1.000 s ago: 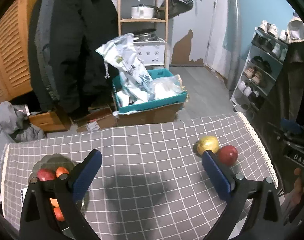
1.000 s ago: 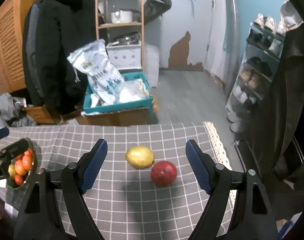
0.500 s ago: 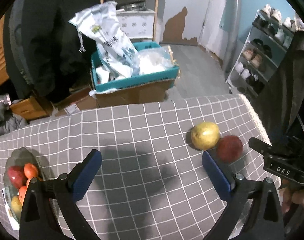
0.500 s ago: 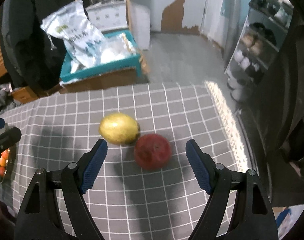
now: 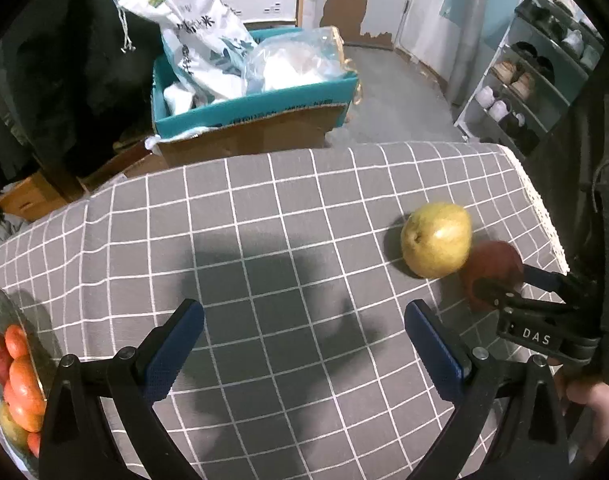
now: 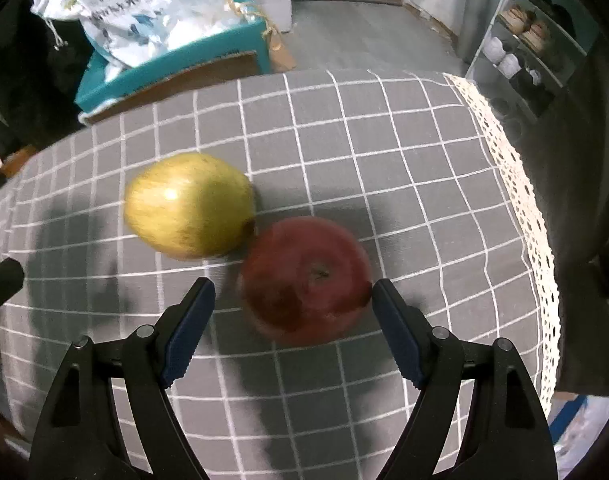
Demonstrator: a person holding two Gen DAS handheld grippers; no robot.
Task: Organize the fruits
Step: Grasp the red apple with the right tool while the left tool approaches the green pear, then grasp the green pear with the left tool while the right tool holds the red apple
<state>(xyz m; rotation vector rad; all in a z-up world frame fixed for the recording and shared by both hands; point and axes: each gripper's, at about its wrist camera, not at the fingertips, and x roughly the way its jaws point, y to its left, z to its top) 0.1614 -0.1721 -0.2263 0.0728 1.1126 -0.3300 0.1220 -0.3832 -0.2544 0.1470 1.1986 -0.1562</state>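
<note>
A red apple (image 6: 304,276) lies on the grey checked tablecloth (image 6: 384,148), touching a yellow pear (image 6: 190,206) to its left. My right gripper (image 6: 292,300) is open, its blue pads on either side of the apple, the right pad at its skin. In the left wrist view the pear (image 5: 436,240) and the apple (image 5: 492,268) lie at the right, with the right gripper around the apple. My left gripper (image 5: 304,332) is open and empty above the cloth's middle. A glass bowl (image 5: 8,312) of several fruits (image 5: 22,380) sits at the left edge.
The cloth's lace right edge (image 6: 524,200) runs just right of the apple. Behind the table on the floor stands a teal box (image 5: 248,104) with bags. A shoe rack (image 5: 536,76) is at the right.
My right gripper has come down and forward, so the apple now sits between its pads. My left gripper has tilted down and shifted right, sliding the bowl to the frame's edge.
</note>
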